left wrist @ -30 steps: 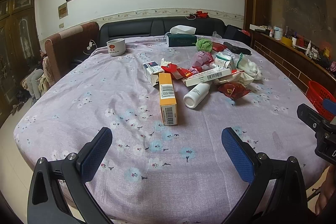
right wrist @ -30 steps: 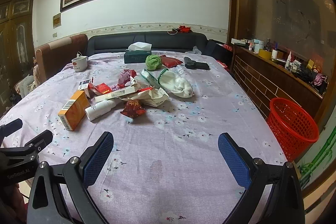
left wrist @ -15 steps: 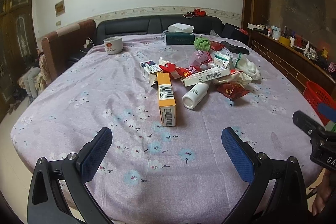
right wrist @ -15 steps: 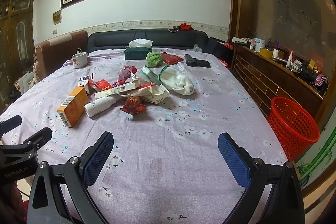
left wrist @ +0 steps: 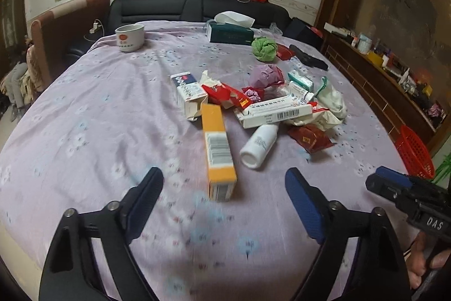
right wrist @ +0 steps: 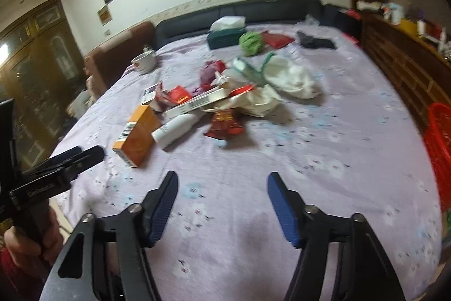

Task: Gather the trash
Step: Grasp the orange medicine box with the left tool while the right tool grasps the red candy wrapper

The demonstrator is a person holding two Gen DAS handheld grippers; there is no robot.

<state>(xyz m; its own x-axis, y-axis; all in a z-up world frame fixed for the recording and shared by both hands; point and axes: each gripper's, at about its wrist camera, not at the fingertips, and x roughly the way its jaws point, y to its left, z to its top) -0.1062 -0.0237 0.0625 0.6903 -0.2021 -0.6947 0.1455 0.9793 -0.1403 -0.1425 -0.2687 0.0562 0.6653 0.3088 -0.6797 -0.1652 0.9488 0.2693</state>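
A heap of trash lies mid-table on the lilac flowered cloth: an orange box (left wrist: 218, 148), a white bottle (left wrist: 258, 145) on its side, a long white barcode box (left wrist: 277, 112), a dark red wrapper (left wrist: 310, 138), red packets and crumpled white paper (right wrist: 253, 102). My left gripper (left wrist: 224, 178) hovers just short of the orange box's near end, its jaws closing with nothing between them. My right gripper (right wrist: 222, 182) hangs over bare cloth nearer than the bottle (right wrist: 176, 129) and red wrapper (right wrist: 225, 124), jaws closing and empty. Each gripper shows at the edge of the other's view.
A red mesh basket (left wrist: 414, 157) stands on the floor off the table's right side. At the far end sit a white cup (left wrist: 129, 37), a green tissue box (left wrist: 231, 31), a green cloth ball (left wrist: 263, 48) and a black object (right wrist: 317, 41). A sofa lines the far edge.
Both grippers have moved forward toward the trash heap and tilted further down. Both pairs of jaws have narrowed from wide open; the right one more.
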